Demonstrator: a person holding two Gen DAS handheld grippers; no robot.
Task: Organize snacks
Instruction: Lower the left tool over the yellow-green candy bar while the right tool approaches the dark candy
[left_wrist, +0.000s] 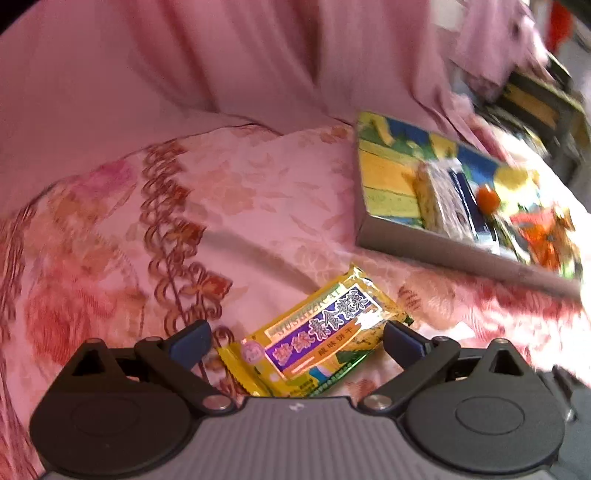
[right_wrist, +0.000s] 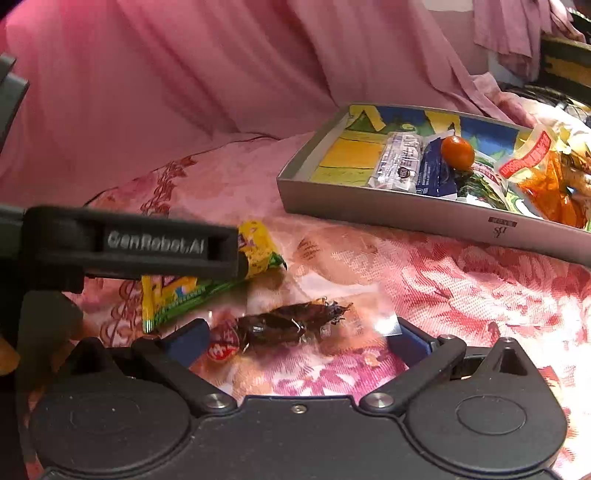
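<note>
A yellow snack packet with a purple label lies on the pink floral cloth, between the open jaws of my left gripper, not gripped. The packet also shows in the right wrist view, partly behind the left gripper's black arm. A clear packet with a dark brown snack lies between the open jaws of my right gripper, not gripped. A grey tray at the right holds several snacks and a small orange fruit; it also shows in the left wrist view.
Pink floral bedding covers the surface, and a pink draped cloth rises behind it. Dark furniture with yellow patches stands at the far right behind the tray.
</note>
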